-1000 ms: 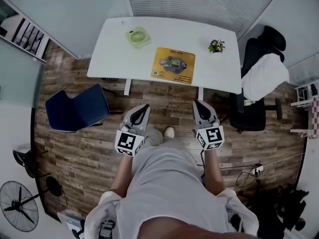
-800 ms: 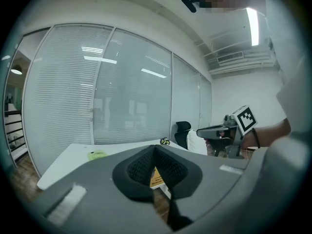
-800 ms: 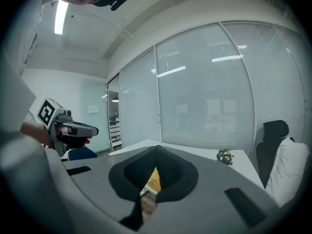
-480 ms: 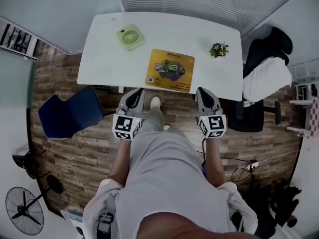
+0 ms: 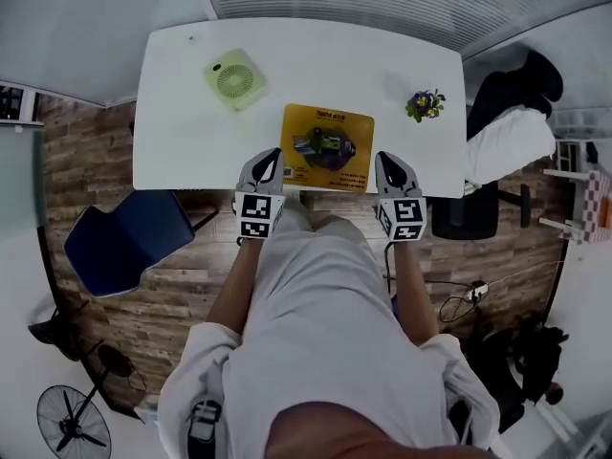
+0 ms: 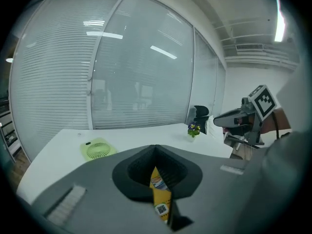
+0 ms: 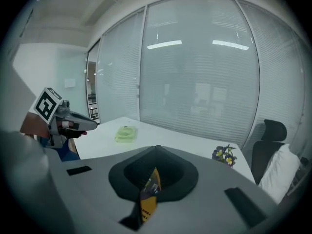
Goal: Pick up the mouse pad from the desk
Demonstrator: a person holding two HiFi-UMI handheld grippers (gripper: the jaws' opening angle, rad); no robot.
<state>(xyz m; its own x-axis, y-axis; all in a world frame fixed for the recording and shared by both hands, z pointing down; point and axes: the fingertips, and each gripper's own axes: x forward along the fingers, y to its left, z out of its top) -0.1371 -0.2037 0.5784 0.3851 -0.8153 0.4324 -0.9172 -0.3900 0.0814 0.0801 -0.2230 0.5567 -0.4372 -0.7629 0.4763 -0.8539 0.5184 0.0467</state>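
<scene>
The yellow mouse pad lies flat near the front edge of the white desk. My left gripper hovers over the desk's front edge just left of the pad, jaws shut and empty. Just off the pad's right side, my right gripper is likewise shut and holds nothing. In the left gripper view a sliver of the mouse pad shows through the slit between the closed jaws. The right gripper view shows a similar strip of the mouse pad.
A green desk fan lies at the desk's back left, and a small flower pot stands at its right. A black office chair with a white cloth is right of the desk, a blue chair left of it.
The person has walked up to the desk. Both grippers moved forward from over the floor to the desk's front edge, either side of the mouse pad, jaws staying shut.
</scene>
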